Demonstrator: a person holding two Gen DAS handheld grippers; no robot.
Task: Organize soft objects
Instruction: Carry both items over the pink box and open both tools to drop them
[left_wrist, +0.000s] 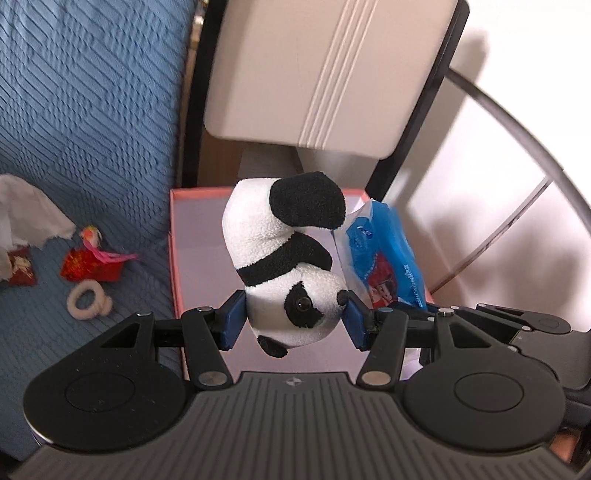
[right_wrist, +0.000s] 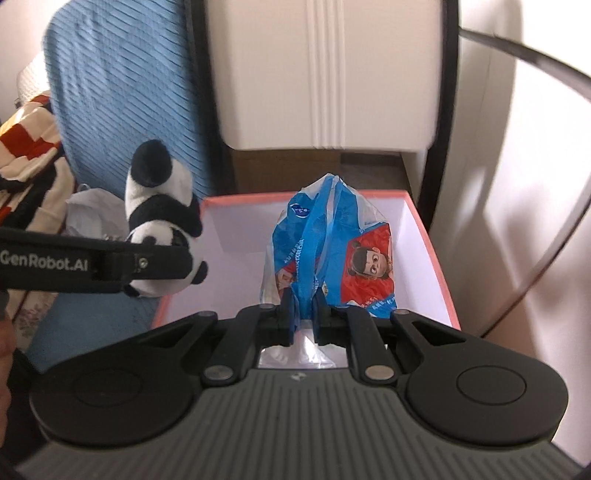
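My left gripper (left_wrist: 293, 319) is shut on the head of a black and white panda plush (left_wrist: 280, 251) and holds it over the open pink-rimmed box (left_wrist: 175, 266). My right gripper (right_wrist: 304, 317) is shut on a crumpled blue and red plastic packet (right_wrist: 332, 254) and holds it over the same box (right_wrist: 439, 266). In the right wrist view the panda (right_wrist: 162, 221) and the left gripper (right_wrist: 155, 262) hang at the box's left edge. In the left wrist view the packet (left_wrist: 380, 254) is just right of the panda.
A blue quilted bed cover (left_wrist: 85, 122) lies left of the box, with red pouches (left_wrist: 92, 264), a white ring (left_wrist: 88, 297) and white cloth (left_wrist: 29, 210) on it. A white cabinet (left_wrist: 317, 66) stands behind the box. A striped cloth (right_wrist: 29, 155) lies far left.
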